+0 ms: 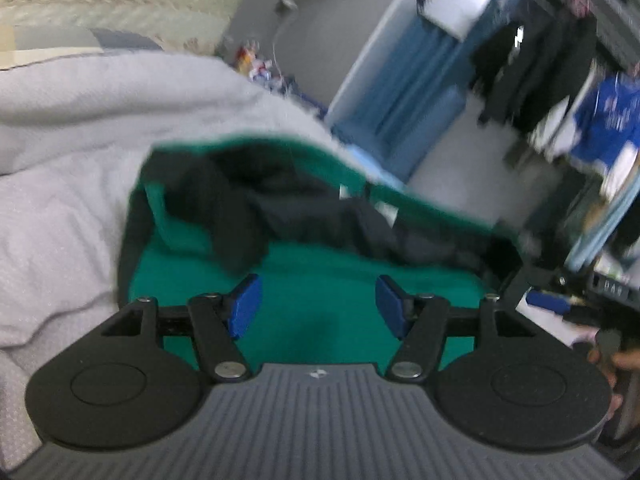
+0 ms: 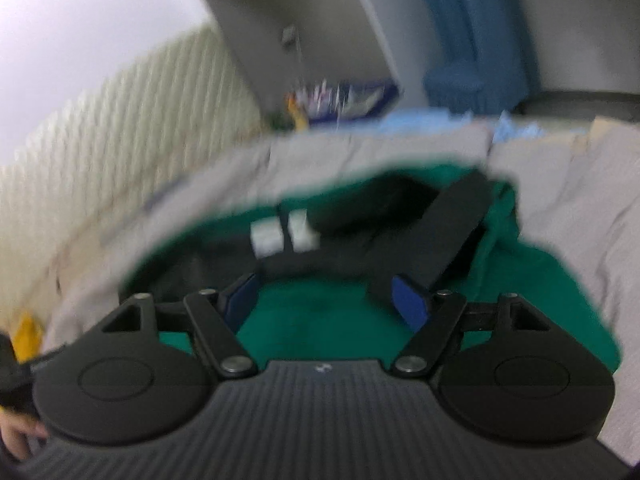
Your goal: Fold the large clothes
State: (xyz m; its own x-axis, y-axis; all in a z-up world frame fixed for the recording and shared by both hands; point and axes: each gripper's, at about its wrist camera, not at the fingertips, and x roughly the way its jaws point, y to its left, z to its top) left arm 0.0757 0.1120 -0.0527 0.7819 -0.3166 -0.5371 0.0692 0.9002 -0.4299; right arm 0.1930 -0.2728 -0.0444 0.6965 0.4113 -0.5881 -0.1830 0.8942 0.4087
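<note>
Clothes rack (image 1: 560, 92) in left view only

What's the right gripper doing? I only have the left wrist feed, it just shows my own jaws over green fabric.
Observer: The right gripper is open, nothing between its blue pads; it hovers over the same green garment.
Operator: Any labels visible on the garment from that side?
Observer: Yes, two white tags sit side by side by the dark lining, clearer than in your view.
Operator: What's right of the garment there?
Observer: Only pale grey bedding; the green edge bunches up against it. For reference, your left gripper is open too.
</note>
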